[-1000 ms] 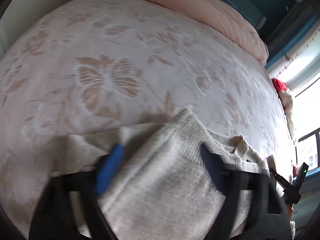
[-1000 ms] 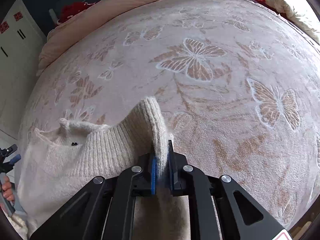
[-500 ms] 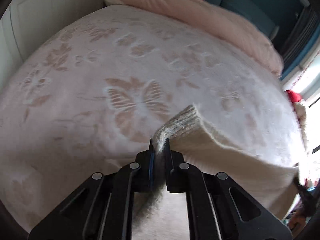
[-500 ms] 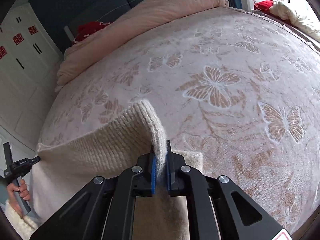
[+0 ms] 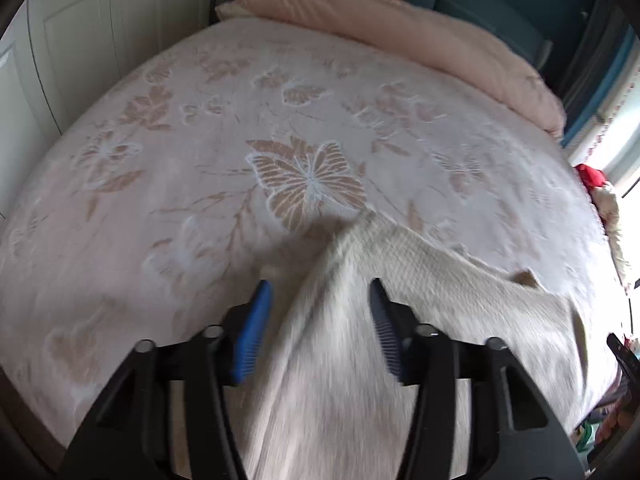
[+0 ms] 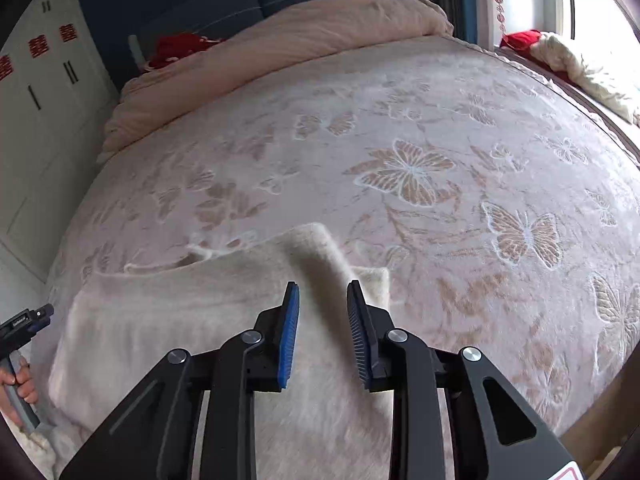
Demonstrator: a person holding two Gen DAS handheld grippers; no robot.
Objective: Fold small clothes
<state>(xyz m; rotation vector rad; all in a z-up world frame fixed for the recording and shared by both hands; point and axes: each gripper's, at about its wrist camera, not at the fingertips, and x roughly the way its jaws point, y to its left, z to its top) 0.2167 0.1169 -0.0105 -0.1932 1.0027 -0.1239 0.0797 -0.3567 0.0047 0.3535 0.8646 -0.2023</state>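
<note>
A cream knit sweater (image 5: 400,320) lies spread on the butterfly-patterned bedspread (image 5: 200,160), near the bed's front edge. My left gripper (image 5: 318,292) is open, its jaws either side of a raised corner of the knit without gripping it. In the right wrist view the sweater (image 6: 180,320) lies flat with a ridge of fabric running between the jaws of my right gripper (image 6: 322,292), which is open. The left gripper's handle and the hand (image 6: 20,344) show at the far left.
A rolled pink duvet (image 6: 280,52) lies along the head of the bed. Red cloth and a cream throw (image 6: 576,64) sit by the window. White wardrobe doors (image 5: 80,40) stand left of the bed. The bed's front edge (image 6: 592,432) is close below.
Both grippers held pinched sweater corners lifted off the bed half a second ago. Now both have opened and the sweater has dropped flat onto the bedspread.
</note>
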